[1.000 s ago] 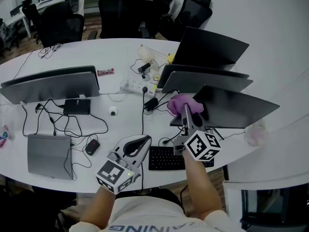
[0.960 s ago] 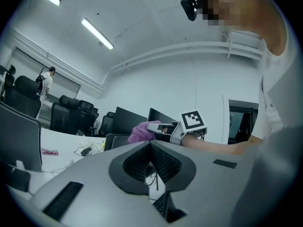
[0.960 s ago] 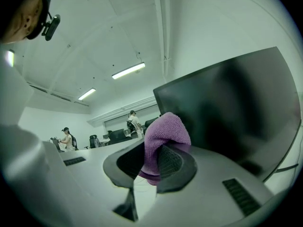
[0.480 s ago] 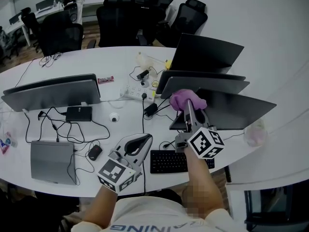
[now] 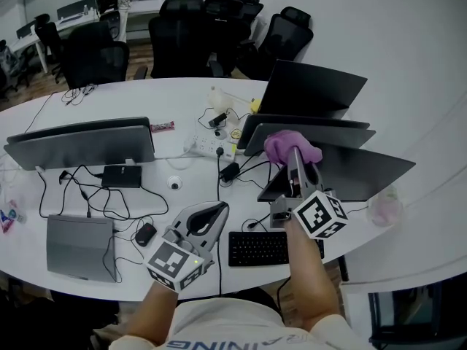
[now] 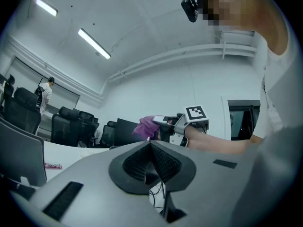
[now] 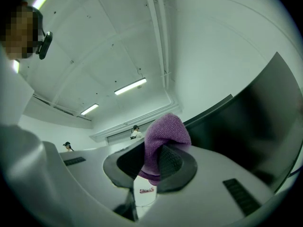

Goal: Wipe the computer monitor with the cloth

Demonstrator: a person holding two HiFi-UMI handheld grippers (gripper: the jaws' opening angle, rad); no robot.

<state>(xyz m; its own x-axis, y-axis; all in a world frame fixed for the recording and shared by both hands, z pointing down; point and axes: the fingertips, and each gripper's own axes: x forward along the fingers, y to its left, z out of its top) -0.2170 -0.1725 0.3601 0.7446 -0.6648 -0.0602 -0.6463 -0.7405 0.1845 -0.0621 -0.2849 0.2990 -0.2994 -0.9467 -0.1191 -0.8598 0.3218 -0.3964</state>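
Cloth point(image 7: 163, 138) sticks out lengthwise past right gripper point(image 7: 151, 163) fingers point(image 7: 176, 163).

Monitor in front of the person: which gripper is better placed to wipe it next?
Right. The right gripper holds the purple cloth close to the monitor; the left gripper is shut, empty, down near the keyboard.

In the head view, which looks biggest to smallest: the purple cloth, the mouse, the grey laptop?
1. laptop
2. cloth
3. mouse
They differ plainly.
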